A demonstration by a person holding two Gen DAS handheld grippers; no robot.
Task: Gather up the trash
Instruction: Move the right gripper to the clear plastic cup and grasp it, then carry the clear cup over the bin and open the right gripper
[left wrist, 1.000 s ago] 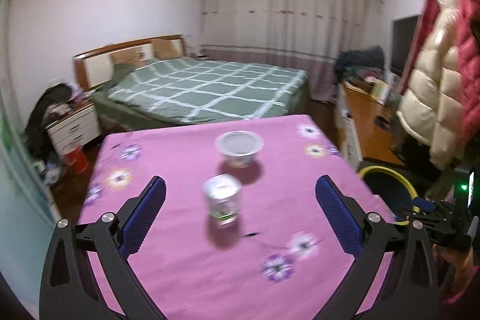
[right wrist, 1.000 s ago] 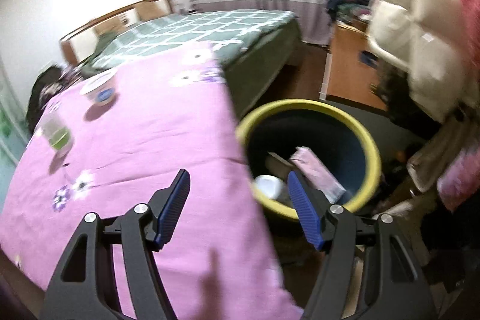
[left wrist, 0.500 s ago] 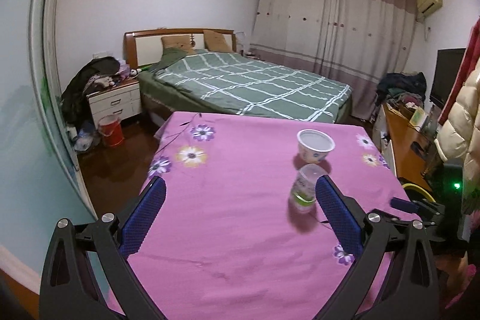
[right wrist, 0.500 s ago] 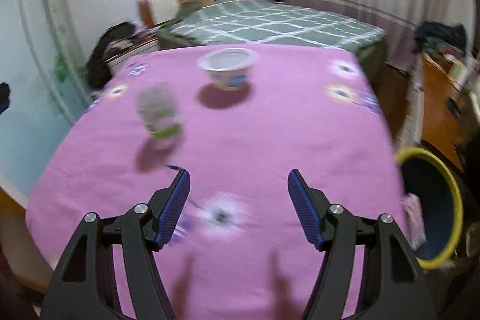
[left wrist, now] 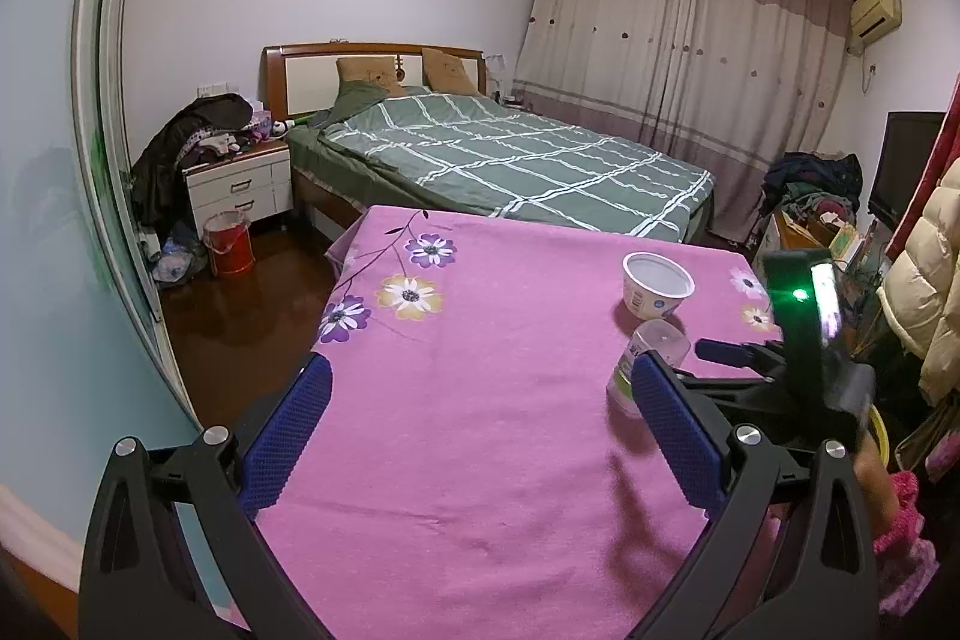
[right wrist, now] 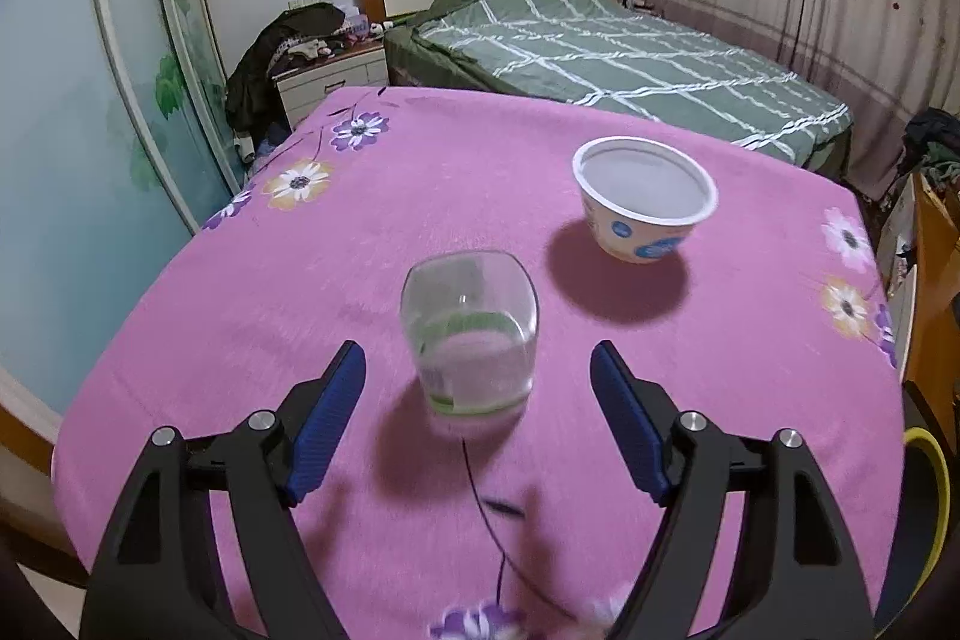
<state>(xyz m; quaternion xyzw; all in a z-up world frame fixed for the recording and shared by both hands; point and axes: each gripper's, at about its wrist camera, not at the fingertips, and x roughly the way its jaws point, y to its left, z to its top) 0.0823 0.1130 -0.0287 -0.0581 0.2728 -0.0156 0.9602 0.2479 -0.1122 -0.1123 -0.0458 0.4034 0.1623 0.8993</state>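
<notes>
Swung from the bin to the desk, our right claw point(right wrist: 477, 421) spreads wider around the clear cup point(right wrist: 469, 331) mid-desk, not yet touching; our left claw point(left wrist: 480, 436) waits spread, empty.

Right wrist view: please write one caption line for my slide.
Right gripper, its fingers opening, faces a clear plastic cup on the pink tablecloth; a white bowl stands behind.
</notes>
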